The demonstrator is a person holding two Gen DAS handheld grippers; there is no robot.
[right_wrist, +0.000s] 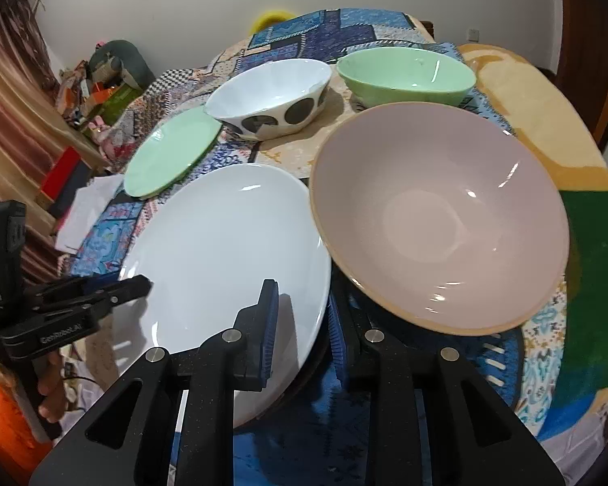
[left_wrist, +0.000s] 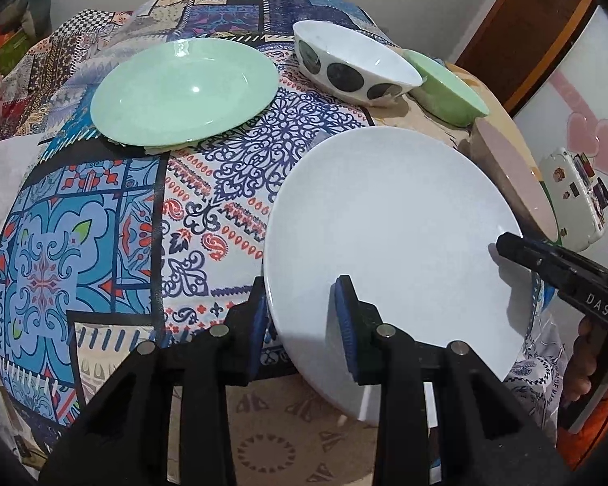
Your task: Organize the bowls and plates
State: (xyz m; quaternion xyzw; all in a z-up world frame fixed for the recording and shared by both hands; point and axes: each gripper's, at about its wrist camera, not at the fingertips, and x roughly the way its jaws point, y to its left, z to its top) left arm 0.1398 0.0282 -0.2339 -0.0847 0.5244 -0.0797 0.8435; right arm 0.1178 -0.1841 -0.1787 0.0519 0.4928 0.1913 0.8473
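Note:
A large white plate [left_wrist: 389,243] [right_wrist: 227,251] lies at the table's near edge. My left gripper [left_wrist: 302,320] straddles its near-left rim, one jaw above, one below, with a gap at the rim. My right gripper [right_wrist: 302,324] straddles its right rim the same way; its fingers [left_wrist: 547,261] show in the left wrist view. A green plate [left_wrist: 182,91] [right_wrist: 170,158] lies farther left. A white bowl with black dots [left_wrist: 354,65] [right_wrist: 269,95], a green bowl [left_wrist: 446,85] [right_wrist: 405,77] and a big pink bowl [right_wrist: 437,222] [left_wrist: 514,174] stand behind and right.
A patterned cloth [left_wrist: 81,222] covers the round table [right_wrist: 547,121]. White paper [left_wrist: 0,186] lies at the left edge. Clutter [right_wrist: 101,93] sits beyond the table on the left. A white case [left_wrist: 575,194] stands off to the right.

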